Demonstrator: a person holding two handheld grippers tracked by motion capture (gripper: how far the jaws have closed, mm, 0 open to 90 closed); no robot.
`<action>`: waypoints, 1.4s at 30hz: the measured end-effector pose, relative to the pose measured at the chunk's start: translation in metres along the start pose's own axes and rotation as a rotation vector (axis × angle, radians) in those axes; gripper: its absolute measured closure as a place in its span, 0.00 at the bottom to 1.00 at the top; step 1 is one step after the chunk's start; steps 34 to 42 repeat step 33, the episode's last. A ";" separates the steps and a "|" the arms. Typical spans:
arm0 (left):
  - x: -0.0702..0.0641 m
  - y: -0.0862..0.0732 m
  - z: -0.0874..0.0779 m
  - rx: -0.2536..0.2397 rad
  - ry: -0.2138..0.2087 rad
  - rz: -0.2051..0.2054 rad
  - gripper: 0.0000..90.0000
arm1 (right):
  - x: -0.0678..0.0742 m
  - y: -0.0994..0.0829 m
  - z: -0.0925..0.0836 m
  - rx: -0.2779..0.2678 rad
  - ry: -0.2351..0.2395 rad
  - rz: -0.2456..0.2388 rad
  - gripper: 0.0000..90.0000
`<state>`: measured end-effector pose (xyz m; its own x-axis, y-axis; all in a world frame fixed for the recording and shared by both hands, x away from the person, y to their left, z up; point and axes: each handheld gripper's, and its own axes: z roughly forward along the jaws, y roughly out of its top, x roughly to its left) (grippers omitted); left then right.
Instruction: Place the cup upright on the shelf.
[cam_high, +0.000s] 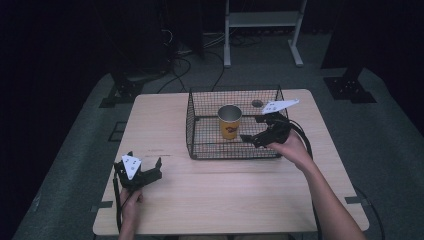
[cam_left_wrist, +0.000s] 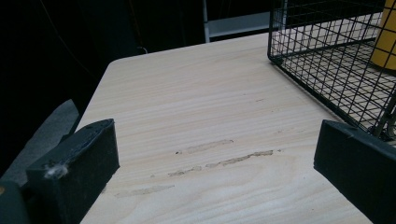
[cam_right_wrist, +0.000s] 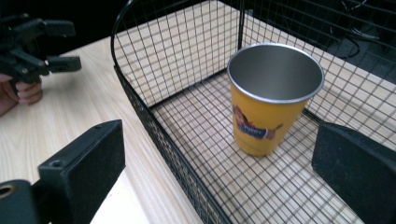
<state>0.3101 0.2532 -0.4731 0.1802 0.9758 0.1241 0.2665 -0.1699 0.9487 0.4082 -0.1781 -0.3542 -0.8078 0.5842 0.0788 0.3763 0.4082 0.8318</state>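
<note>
A yellow metal cup (cam_high: 229, 122) stands upright inside a black wire basket (cam_high: 190, 131) at the middle back of the wooden table (cam_high: 225, 195). My right gripper (cam_high: 254, 128) hovers open at the basket's near right side, its jaws wide apart and pointing at the cup (cam_right_wrist: 271, 107) from over the basket wall (cam_right_wrist: 140, 98). At the table's front left, my left gripper (cam_high: 145, 162) is held open and low over bare wood, with nothing between its jaws. In the left gripper view the basket (cam_left_wrist: 322, 51) and the cup's edge (cam_left_wrist: 385, 42) lie ahead to the right.
A small dark round object (cam_high: 257, 103) lies by the basket's back right. Behind the table stand a white metal frame (cam_high: 262, 20) and floor cables (cam_high: 180, 60). Faint scuff marks (cam_left_wrist: 219, 156) streak the wood in front of my left gripper (cam_left_wrist: 219, 140).
</note>
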 end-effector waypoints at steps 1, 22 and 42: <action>0.000 0.000 0.000 0.002 0.000 0.001 0.00 | 0.001 -0.001 -0.001 -0.002 -0.001 -0.004 0.02; -0.001 0.000 0.000 0.000 0.002 0.001 0.00 | 0.011 -0.052 -0.035 -0.003 -0.003 0.025 0.02; 0.000 0.000 0.000 0.001 0.005 -0.002 0.00 | 0.043 -0.103 -0.053 -0.076 -0.023 0.056 0.02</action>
